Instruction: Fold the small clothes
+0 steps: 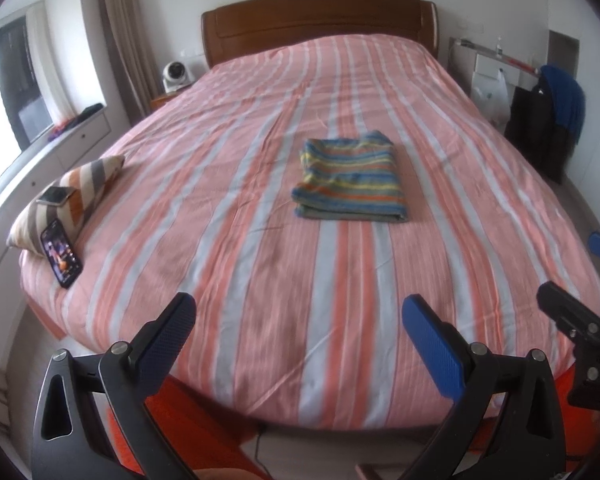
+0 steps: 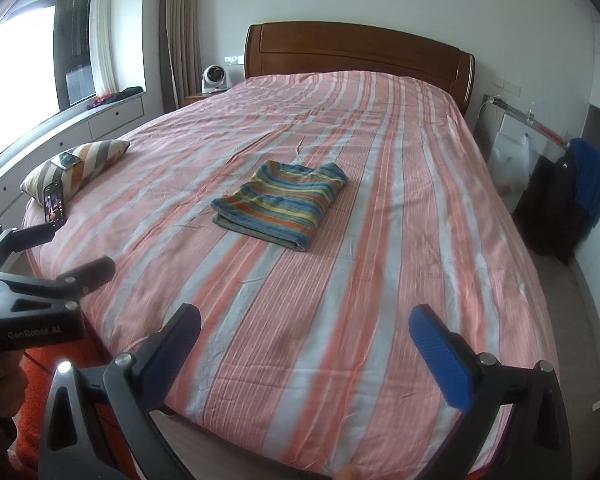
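A small striped garment (image 1: pixel 350 178), blue, yellow, green and orange, lies folded into a flat rectangle in the middle of the bed; it also shows in the right wrist view (image 2: pixel 280 204). My left gripper (image 1: pixel 300 320) is open and empty, held over the foot of the bed, well short of the garment. My right gripper (image 2: pixel 306 332) is open and empty too, over the foot edge, to the right of the left one. The right gripper's body shows at the right edge of the left wrist view (image 1: pixel 580 332); the left one shows at the left of the right wrist view (image 2: pixel 44 280).
The bed (image 1: pixel 220 184) has a pink and grey striped cover and a wooden headboard (image 1: pixel 320 16). A striped cushion (image 1: pixel 76 196) with two phones (image 1: pixel 60 256) lies at the bed's left edge. A chair with dark clothes (image 1: pixel 548 120) stands at the right.
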